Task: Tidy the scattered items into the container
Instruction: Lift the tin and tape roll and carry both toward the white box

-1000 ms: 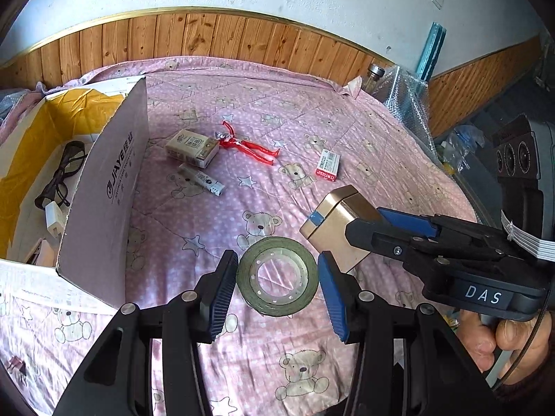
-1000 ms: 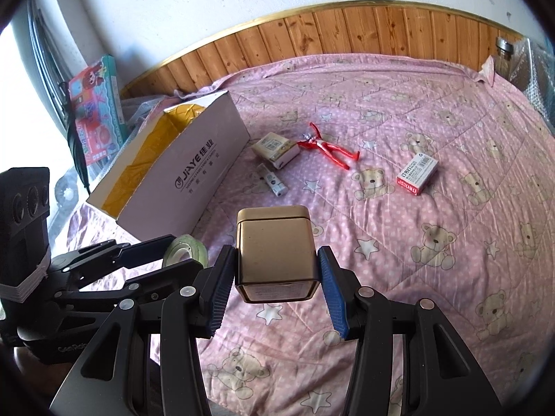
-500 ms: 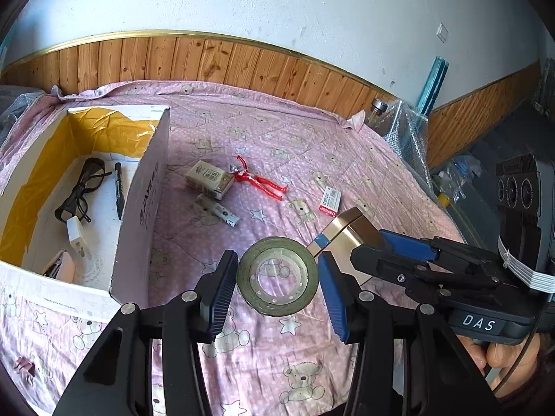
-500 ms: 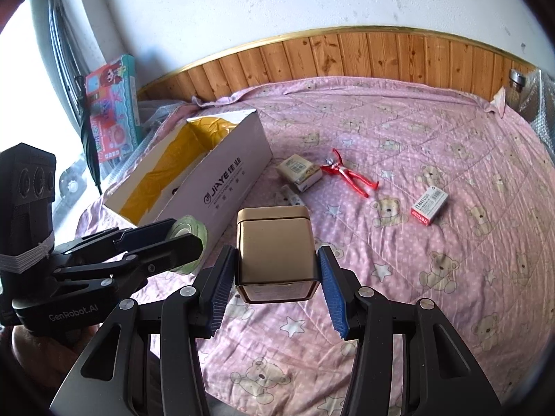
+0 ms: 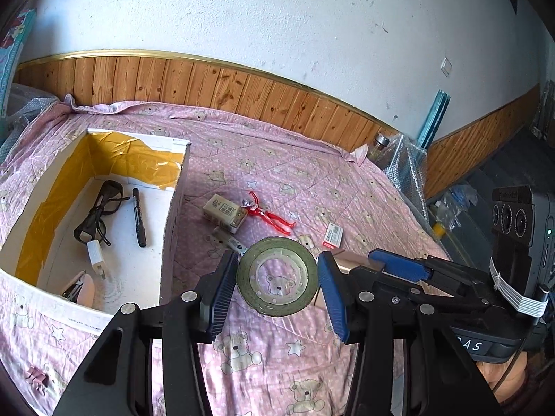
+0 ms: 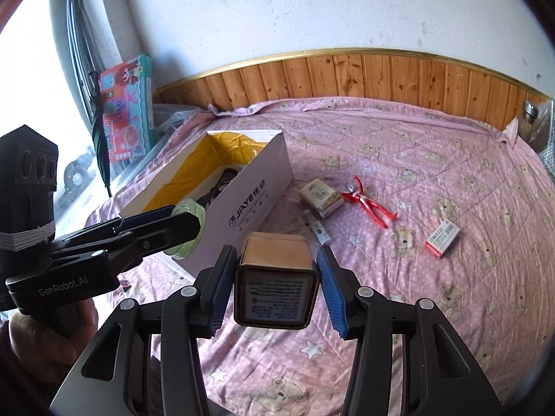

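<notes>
The left hand-held gripper [image 5: 277, 277] clamps a roll of tape [image 5: 277, 275] between its blue pads, lifted above the pink bed cover [image 5: 312, 180] just right of the open cardboard box [image 5: 175, 208]. The right hand-held gripper [image 6: 275, 287] grips a gold tin [image 6: 275, 284], also held in the air. A red figure [image 6: 369, 204], a small carton [image 6: 321, 196] and a red-and-white packet [image 6: 442, 237] lie on the bed.
</notes>
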A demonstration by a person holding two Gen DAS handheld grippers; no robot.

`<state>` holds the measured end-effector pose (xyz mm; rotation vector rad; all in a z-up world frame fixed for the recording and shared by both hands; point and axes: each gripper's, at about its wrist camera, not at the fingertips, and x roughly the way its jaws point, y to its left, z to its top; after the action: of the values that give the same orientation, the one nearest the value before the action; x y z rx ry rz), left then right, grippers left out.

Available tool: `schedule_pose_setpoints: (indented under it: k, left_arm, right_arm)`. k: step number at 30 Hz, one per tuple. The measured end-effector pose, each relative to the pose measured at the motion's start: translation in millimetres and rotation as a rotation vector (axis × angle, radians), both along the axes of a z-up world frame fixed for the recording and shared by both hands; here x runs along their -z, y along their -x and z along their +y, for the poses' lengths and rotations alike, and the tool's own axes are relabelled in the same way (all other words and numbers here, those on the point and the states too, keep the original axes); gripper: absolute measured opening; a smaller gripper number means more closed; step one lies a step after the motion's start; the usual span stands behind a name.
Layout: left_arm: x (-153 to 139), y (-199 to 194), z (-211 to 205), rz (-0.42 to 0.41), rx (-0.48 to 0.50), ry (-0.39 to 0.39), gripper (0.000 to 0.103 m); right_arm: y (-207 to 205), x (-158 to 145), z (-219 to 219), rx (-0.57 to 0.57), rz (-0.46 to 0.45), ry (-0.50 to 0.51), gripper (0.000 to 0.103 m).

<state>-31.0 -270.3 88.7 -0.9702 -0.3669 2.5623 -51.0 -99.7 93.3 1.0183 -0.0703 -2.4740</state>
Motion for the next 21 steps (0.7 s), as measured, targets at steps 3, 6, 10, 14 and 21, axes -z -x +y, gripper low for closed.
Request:
schedule_pose_setpoints:
  k: [3,6,10,14,21]
  left_arm:
    - [-6.4,1.3,-10.3,0.015,-0.014,-0.011,0.049]
    - [-10.5,2.3,-21.2,0.025,-0.032,-0.025,0.049]
    - [-13.6,4.0,-34.5,0.033,-0.053,-0.041,0.049]
    - [-15.9,5.0,-47.9,0.041,-0.075,-0.056,0.049]
    - [-16.6,4.3,-72.4,0.048,-0.112,-0.081,0.049]
  right_arm:
    - [1.5,-5.2,-9.1,-0.012,0.011,-0.002,0.05]
    - [3.3,-10.7,-19.0,-0.024,0.022,-0.003,0.05]
    - [6.6,-17.1,-31.9,-0.042,0.033,-0.005,0.05]
    - [10.2,-22.8,-45.7,-0.063,0.043,-0.01,0.05]
    - [16.9,-31.3,-70.8,-0.099,0.058,-0.02,0.05]
